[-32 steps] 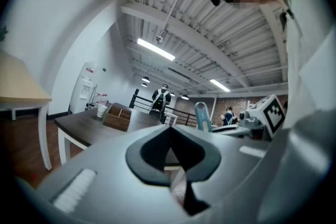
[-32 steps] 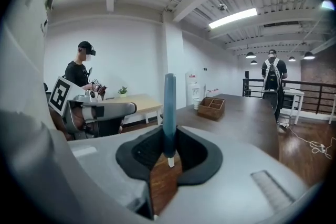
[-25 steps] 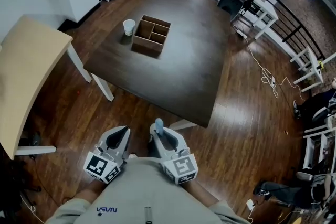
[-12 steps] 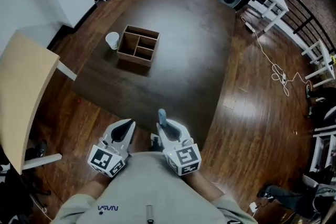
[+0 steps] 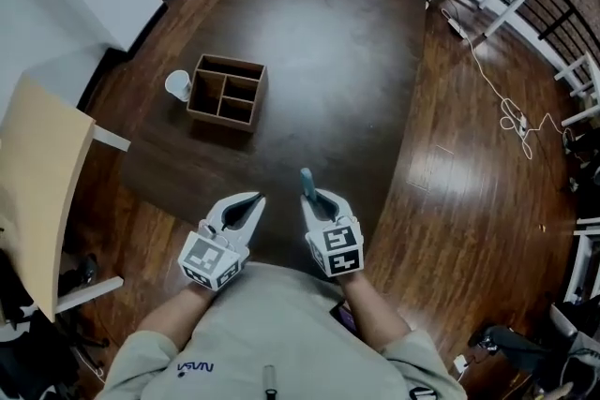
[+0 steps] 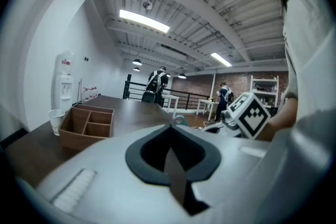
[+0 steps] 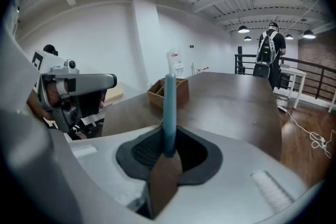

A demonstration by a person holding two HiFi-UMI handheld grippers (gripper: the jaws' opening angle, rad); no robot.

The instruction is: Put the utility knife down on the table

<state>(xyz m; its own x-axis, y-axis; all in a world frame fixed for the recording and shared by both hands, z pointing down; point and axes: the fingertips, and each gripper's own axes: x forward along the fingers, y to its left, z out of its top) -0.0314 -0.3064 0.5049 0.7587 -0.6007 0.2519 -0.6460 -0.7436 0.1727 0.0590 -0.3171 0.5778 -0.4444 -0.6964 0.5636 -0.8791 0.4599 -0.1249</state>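
A blue utility knife (image 5: 306,179) sticks forward out of my right gripper (image 5: 312,196), which is shut on it just above the near edge of the dark table (image 5: 337,61). The right gripper view shows the knife (image 7: 169,107) rising straight from between the pads of the right gripper (image 7: 167,157). My left gripper (image 5: 251,202) hovers beside it on the left, shut and holding nothing. In its own view the left gripper (image 6: 171,162) shows its pads meeting in one thin line.
A wooden box with compartments (image 5: 226,92) sits at the table's far left, with a white paper cup (image 5: 177,85) beside it. A light wooden table (image 5: 37,192) stands to the left. A cable (image 5: 511,117) trails over the floor on the right. A person with a backpack (image 7: 270,52) stands by the railing.
Both grippers have moved forward from over the floor to the table's near edge, the right one still holding the knife. The box and cup now lie closer.
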